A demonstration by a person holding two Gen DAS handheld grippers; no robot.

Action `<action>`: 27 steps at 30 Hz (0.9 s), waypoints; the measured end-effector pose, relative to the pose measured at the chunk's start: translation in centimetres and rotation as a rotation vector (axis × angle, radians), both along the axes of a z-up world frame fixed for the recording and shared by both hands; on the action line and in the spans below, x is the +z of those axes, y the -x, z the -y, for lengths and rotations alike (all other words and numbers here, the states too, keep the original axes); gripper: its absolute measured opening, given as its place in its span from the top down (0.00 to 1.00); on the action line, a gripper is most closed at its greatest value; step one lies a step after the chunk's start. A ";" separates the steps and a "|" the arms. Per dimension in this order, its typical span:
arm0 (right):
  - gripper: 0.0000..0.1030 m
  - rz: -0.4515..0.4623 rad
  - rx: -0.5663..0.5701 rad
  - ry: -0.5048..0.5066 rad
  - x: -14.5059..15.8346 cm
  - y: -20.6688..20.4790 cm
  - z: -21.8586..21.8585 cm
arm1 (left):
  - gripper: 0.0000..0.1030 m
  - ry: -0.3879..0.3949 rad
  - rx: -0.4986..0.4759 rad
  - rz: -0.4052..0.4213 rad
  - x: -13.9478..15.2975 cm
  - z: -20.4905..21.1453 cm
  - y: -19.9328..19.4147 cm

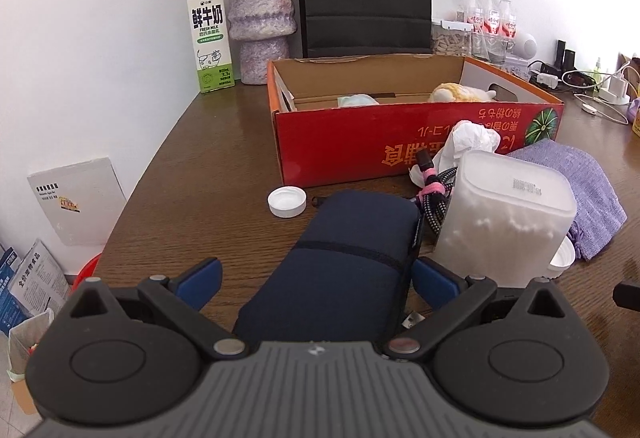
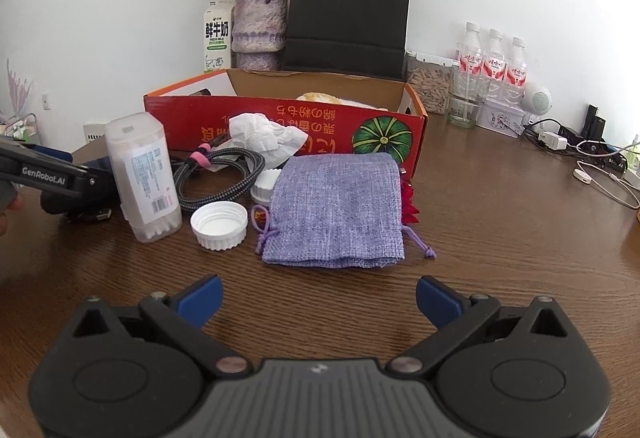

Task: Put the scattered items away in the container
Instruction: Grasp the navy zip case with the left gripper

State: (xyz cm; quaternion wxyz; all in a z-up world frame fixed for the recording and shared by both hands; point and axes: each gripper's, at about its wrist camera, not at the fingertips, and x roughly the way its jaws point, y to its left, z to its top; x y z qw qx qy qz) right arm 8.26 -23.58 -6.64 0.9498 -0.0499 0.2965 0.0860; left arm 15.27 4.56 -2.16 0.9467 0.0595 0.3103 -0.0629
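A red box on the bench holds a plush toy and little else. Outside it lie a pouch, cable, tissue, caps and jar. Left tongs straddle a navy case, jaws apart; right tongs hover apart, empty.

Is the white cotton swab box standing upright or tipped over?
Upright: the cotton swab box stands on its base on the table, swabs settled at the bottom.

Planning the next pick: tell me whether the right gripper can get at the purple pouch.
Probably yes. The right gripper is open, and only bare table lies between it and the purple pouch.
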 end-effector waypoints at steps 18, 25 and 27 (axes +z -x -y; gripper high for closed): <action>0.04 0.091 0.096 0.005 2.1 -1.2 -3.1 | 0.14 0.019 -0.057 -0.033 -0.8 0.7 -1.6; 0.04 0.083 0.024 -0.007 2.1 -2.1 -1.9 | 0.23 -0.005 -0.064 -0.031 -1.0 0.8 -1.5; 0.04 0.081 0.004 -0.012 2.1 -2.2 -1.2 | 0.27 -0.029 -0.064 -0.011 -0.9 1.1 -1.1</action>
